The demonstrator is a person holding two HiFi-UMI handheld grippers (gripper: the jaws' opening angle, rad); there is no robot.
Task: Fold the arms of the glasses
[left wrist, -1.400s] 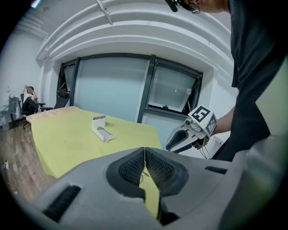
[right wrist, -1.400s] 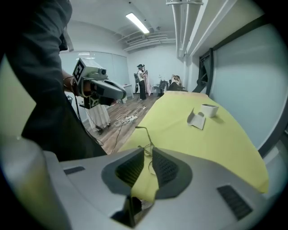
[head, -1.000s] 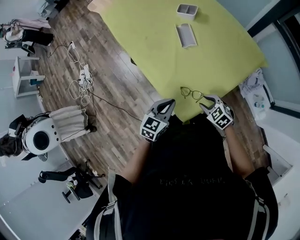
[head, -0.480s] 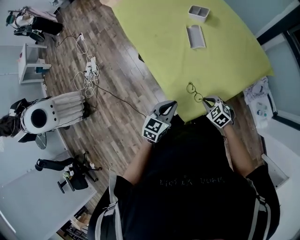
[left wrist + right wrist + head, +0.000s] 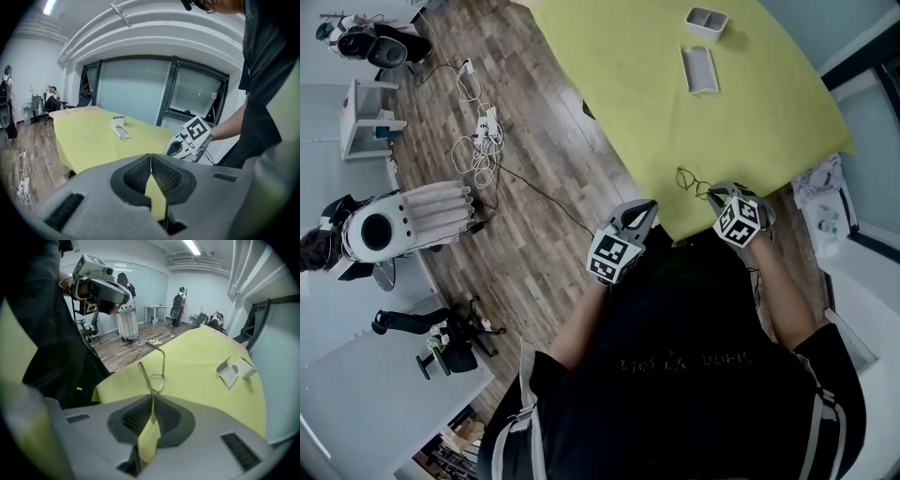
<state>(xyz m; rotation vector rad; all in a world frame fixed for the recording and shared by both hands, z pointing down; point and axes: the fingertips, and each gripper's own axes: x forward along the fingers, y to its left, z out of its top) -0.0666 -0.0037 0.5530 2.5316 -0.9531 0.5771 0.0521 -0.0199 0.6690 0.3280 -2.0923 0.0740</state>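
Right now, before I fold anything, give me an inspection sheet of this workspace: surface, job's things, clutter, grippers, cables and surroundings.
Surface: yellow-green cloth-covered table, mostly bare.
Job's things: thin metal-framed glasses at the table's near edge, both arms unfolded.
Clutter: pale grey open holder and small white tray at the far end.
Grippers: right gripper shut on one arm of the glasses, its jaws having just been closing; left gripper shut, nothing between its jaws, beside the table's near edge.
Cables: white cords loose on the wooden plank floor.
Surroundings: white round machine with a pleated cover on the floor; glass walls; people far off.
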